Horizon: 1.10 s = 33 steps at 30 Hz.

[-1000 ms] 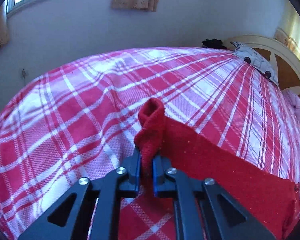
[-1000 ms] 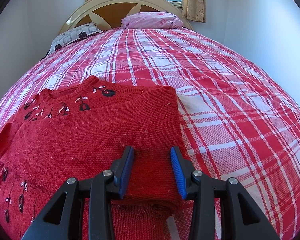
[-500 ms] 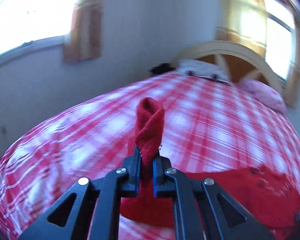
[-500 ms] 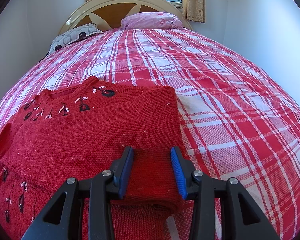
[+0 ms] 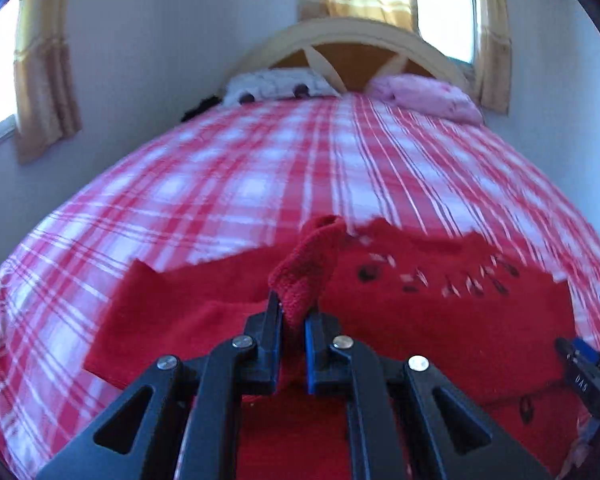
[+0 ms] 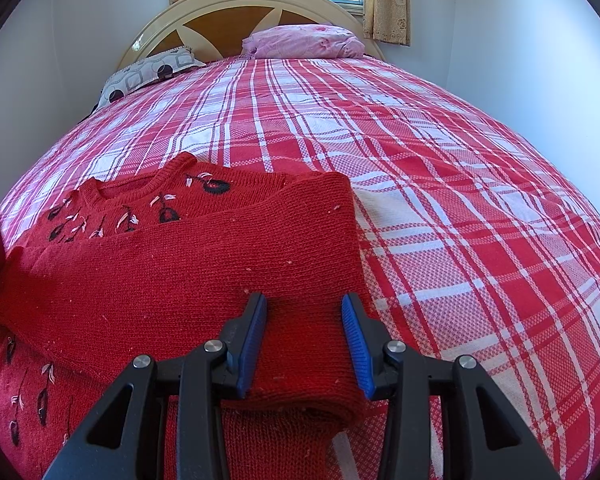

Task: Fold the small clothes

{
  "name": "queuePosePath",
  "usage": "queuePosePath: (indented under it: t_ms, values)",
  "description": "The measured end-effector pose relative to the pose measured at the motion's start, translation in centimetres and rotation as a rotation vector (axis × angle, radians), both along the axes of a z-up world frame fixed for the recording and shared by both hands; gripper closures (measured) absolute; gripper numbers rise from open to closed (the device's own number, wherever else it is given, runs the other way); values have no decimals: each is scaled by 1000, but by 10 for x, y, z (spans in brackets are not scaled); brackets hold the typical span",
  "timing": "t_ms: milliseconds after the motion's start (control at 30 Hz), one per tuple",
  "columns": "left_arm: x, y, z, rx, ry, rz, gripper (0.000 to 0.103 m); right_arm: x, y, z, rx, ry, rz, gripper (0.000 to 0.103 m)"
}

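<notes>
Sweater work, partway through: the red knitted sweater with dark and pale flower embroidery (image 6: pixel 172 280) lies on the bed with the red-and-white checked cover (image 6: pixel 440 200), filling the lower left of the right wrist view. One sleeve (image 6: pixel 204 276) already lies folded across the chest, its fold edge near the frame's middle. My right gripper (image 6: pixel 304 340) sits low over that fold at the bottom centre, its fingers spread, blue pads either side of the knit and not closed on it. My left gripper (image 5: pixel 293 330), at the bottom centre of the left wrist view, has its fingers pressed together on the other sleeve's cuff (image 5: pixel 310 268), which stands up bunched above the tips while the sweater's body spreads beneath and to the right. I judge this second sleeve is midway to being laid across. After that the body wants folding over, and then smoothing. Pillows sit far off at the headboard, top of both frames
</notes>
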<state>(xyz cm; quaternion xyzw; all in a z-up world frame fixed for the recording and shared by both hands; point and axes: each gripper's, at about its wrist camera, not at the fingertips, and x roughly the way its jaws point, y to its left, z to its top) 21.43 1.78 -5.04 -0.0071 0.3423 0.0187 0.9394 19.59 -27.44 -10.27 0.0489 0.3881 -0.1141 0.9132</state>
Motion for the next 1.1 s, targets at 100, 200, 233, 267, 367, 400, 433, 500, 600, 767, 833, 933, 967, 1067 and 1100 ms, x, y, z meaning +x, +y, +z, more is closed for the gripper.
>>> queuePosePath:
  t_ms: [100,200,233,267,367,400,433,500,600,767,833,933,967,1067,1100]
  values:
    - [7,-16,-18,17,46,-10,93,0,-1,0,7,-2,-1,62]
    - [12,-26,-36,33,101,-12,93,-1,-1,0,9,-3,-2,62]
    - [14,-28,-42,37,120,-12,93,0,-1,0,8,-3,-3,62]
    - [15,-30,-47,33,148,-16,91,0,-1,0,8,-3,-2,62]
    - [15,-28,-44,16,156,-18,88,0,-1,0,5,-2,-3,62]
    - [15,-30,-45,20,161,-24,86,0,-1,0,6,-2,-3,61]
    - [14,-32,-44,34,168,-37,85,0,-1,0,5,-2,-3,61]
    - [9,-34,-42,51,178,-61,71,0,-1,0,0,-1,-5,61]
    - [-2,-30,-33,19,187,-85,33,0,0,1,-2,0,-7,61]
    - [-31,-12,-11,40,103,-44,20,0,1,1,-9,2,-8,60]
    - [-39,-3,-6,53,85,-19,19,0,1,1,-13,3,-11,60]
    - [-42,10,-5,59,73,9,19,0,1,1,-25,6,-23,55]
    - [-41,13,-6,60,75,14,19,0,1,1,-32,8,-34,51]
    - [-43,21,-9,47,87,24,19,-1,-9,-1,-12,23,-92,30]
    - [-44,24,-10,41,91,29,19,-1,-12,-1,9,23,-92,30]
